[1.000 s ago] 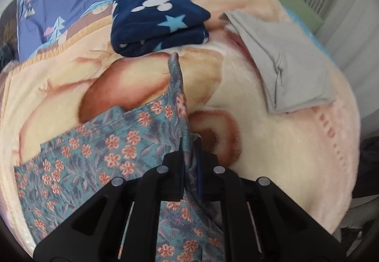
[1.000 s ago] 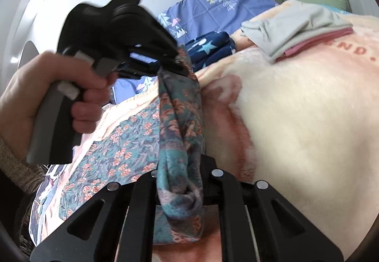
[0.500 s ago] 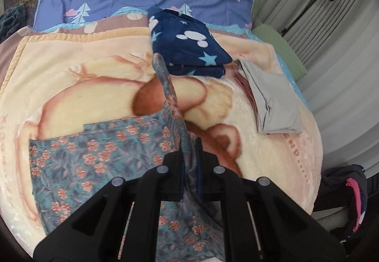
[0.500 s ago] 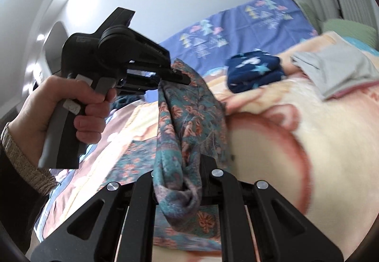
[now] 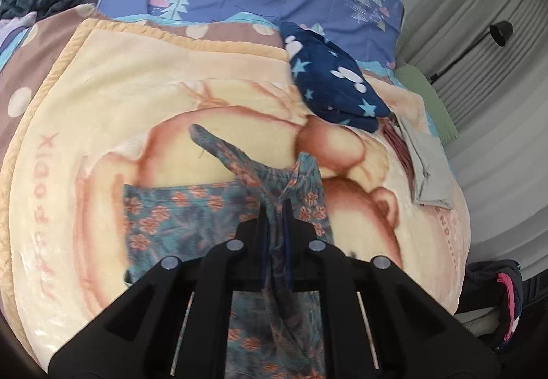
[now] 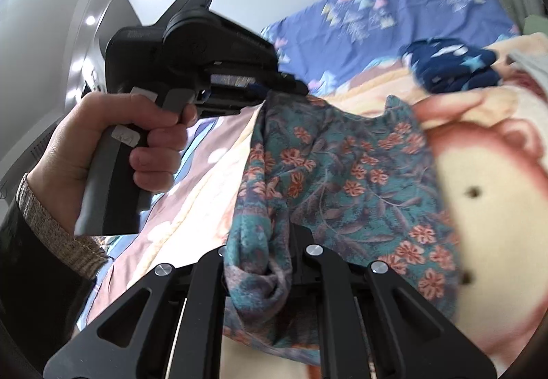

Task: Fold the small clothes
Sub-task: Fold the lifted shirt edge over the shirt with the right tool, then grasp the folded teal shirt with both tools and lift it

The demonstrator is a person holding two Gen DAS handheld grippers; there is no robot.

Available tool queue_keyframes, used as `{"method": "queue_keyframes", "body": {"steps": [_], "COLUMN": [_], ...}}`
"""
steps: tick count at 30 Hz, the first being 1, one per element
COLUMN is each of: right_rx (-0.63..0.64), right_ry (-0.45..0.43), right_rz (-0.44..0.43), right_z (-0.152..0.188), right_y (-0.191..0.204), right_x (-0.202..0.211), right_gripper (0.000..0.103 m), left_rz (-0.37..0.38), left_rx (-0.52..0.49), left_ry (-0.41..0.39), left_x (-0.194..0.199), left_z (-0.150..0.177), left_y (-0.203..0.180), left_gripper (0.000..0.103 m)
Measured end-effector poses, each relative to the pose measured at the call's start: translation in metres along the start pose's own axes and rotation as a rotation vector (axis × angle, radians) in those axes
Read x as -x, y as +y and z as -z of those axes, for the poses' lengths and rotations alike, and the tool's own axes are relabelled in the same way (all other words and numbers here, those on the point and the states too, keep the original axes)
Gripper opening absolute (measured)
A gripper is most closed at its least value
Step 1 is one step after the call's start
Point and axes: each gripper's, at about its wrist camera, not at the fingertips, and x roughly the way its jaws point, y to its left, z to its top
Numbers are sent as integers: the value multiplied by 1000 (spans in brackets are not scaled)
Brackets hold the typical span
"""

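Tongs both clamped on floral garment [image 5: 191,218] – left gripper [image 5: 274,218] & right gripper [image 6: 262,242] pinch its edge, rest drapes below on blanket [image 5: 102,98]. We'd keep corners level, tension even, w/o bunching.

The left wrist view looks steeply down past its gripper [image 5: 275,207] onto the bed [image 5: 85,139] from above. The right wrist view faces more level across the bed, with the left gripper [image 6: 274,91] close ahead. Both views share the floral garment [image 5: 164,218] [image 6: 359,173] and the navy folded cloth [image 5: 335,84] [image 6: 452,70].
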Motion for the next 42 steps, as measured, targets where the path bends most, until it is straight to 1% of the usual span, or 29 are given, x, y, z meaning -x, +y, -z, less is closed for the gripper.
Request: {"method": "queue_keyframes", "body": {"steps": [5,8,10,13,16,17,18,19,20,21,22,23,24,26,27,28,29,31,32,33,34,35,36,38,39,40,41,42], "right_rx": [-6,9,16,26,59,57,58,77,112,140,169,174,154,117,99,66,35,-41,-88,-128,-203,-269,-354,-431,-449,-456,-452,-451], "right_ry": [67,108,121,133,152,161,161,164,174,182,194,193,178,144,128,102,84,65,65,65,57,49,36,30,36,59,102,141], "right_rz": [-9,0,5,11,16,-8,-39,-69,-84,-95,-117,-138,-158,-169,-164,-148,-137,-109,-81,-64,-57,-68,-77,-67,-68,-67,-71,-100], "right_z": [11,19,23,26,30,32,33,34,37,39,44,48,50,54,55,54,52,45,41,39,32,28,22,13,9,3,-4,-9], "right_y": [5,11,15,19,25,26,27,32,39,45,52,55,53,46,41,32,23,-2,-17,-30,-52,-70,-94,-123,-131,-140,-147,-152], "right_x": [-35,-54,-61,-65,-64,-62,-60,-56,-53,-49,-42,-33,-21,3,13,26,36,52,57,61,64,65,67,70,69,64,53,41], "right_gripper": [10,10,11,13,19,32,49,55,57,57,57,57,57,57,57,57,57,59,63,66,66,67,72,74,74,74,76,76], "left_rz": [-13,-14,-9,-21,-24,-28,-26,-17,-6,-2,2,8,18,32,40,49,62,68,58,53,54,64,77,97,112,143,157,178], "left_rx": [25,54,77,92,124,136,147,152,153,148,142,137,130,114,108,108,112,107,97,97,109,135,164,235,259,292,302,311], "left_ry": [17,16,12,6,10,2,-6,-15,-27,-33,-43,-54,-64,-94,-104,-108,-111,-108,-90,-68,-45,-13,17,80,102,122,123,117], "left_x": [-11,-15,-18,-20,-22,-20,-17,-12,-6,1,9,17,26,45,54,59,63,66,63,58,51,43,34,15,8,0,-3,-6], "left_z": [8,13,17,26,34,37,40,44,49,54,60,66,73,89,98,104,111,123,128,132,135,138,140,143,145,145,144,143], "left_y": [45,70,85,106,125,129,134,136,137,136,135,133,129,122,117,115,110,101,96,93,94,96,100,109,112,117,119,121], "left_gripper": [7,7,7,7,7,11,12,12,15,18,23,26,31,44,47,56,69,84,85,86,87,87,88,89,90,91,95,97]}}
